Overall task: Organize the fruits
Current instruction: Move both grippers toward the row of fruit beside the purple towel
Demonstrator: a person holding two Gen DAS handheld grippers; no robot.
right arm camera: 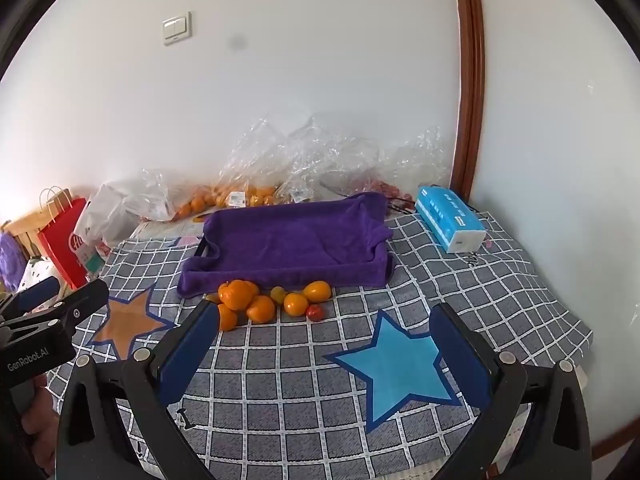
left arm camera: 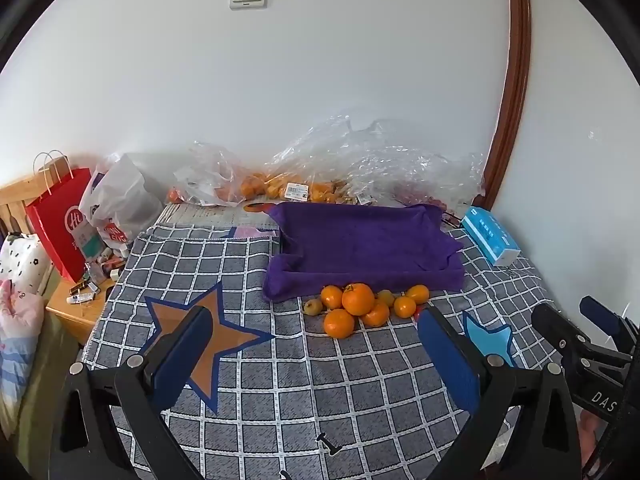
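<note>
A pile of oranges (left arm camera: 357, 300) (right arm camera: 240, 295) lies on the checked cloth just in front of a tray lined with purple cloth (left arm camera: 360, 240) (right arm camera: 292, 240). Two small greenish-yellow fruits (left arm camera: 313, 306) (right arm camera: 278, 294) and a small red tomato (right arm camera: 315, 312) sit among them. My left gripper (left arm camera: 316, 332) is open and hovers short of the pile, nothing between its fingers. My right gripper (right arm camera: 328, 328) is open too, back from the fruit and to its right, above a blue star patch (right arm camera: 400, 364). The purple tray holds no fruit.
Clear plastic bags with more oranges (left arm camera: 256, 186) (right arm camera: 248, 196) lie against the wall behind the tray. A blue tissue box (left arm camera: 490, 236) (right arm camera: 450, 218) sits at the right. A red paper bag (left arm camera: 60, 220) and a white bag stand at the left table edge. An orange star patch (left arm camera: 208, 332).
</note>
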